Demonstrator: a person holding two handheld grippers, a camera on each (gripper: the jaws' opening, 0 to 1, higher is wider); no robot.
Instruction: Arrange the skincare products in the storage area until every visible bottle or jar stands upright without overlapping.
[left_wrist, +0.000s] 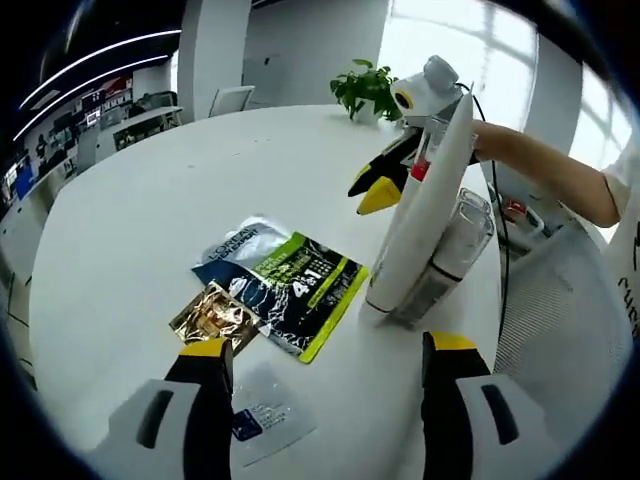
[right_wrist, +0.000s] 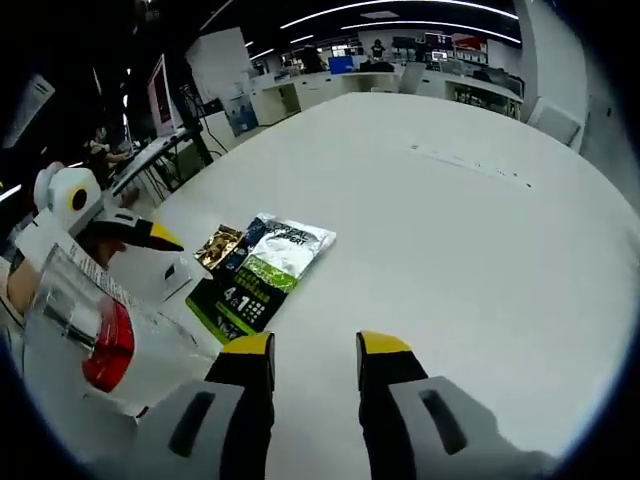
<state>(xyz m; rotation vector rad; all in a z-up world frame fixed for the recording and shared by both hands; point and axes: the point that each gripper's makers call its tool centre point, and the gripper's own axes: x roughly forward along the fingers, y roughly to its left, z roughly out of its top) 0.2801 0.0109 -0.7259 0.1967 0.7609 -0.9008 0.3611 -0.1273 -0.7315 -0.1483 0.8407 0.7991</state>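
Left gripper (left_wrist: 325, 355): seen in the left gripper view, jaws spread wide with yellow tips, nothing between them, hovering just above the white table (left_wrist: 130, 230).
Right gripper (right_wrist: 315, 350): seen in the right gripper view, jaws part open with a narrow gap, holding nothing, low over the white table (right_wrist: 450, 220). In the left gripper view the right gripper (left_wrist: 378, 185) comes in from the right, yellow-tipped jaws apart, beside the upper part of the tall tube; whether it touches the tube I cannot tell.
Clear flat packet (left_wrist: 262, 412): lies on the table just ahead of the left jaw, with a small blue label.
Sachets: three flat packets lie overlapping near the middle of the table. A dark one with a lime-green band marked "4 in 1" (left_wrist: 300, 285) is on top; a silver-grey one (left_wrist: 245, 242) sticks out beyond it; a gold foil one (left_wrist: 215, 315) lies at its near corner. In the right gripper view the same pile lies ahead and left of the jaws: green-banded sachet (right_wrist: 245, 290), silver sachet (right_wrist: 290, 240), gold sachet (right_wrist: 220, 245).
White tube (left_wrist: 425, 205): tall, stands cap-down and leaning, right of the sachets.
Clear bottle (left_wrist: 455, 250): just behind the tube, touching or nearly so, also tilted.
Person's arm (left_wrist: 545, 165): reaches in from the right, behind the right gripper.
Potted plant (left_wrist: 365, 90): at the far table edge.
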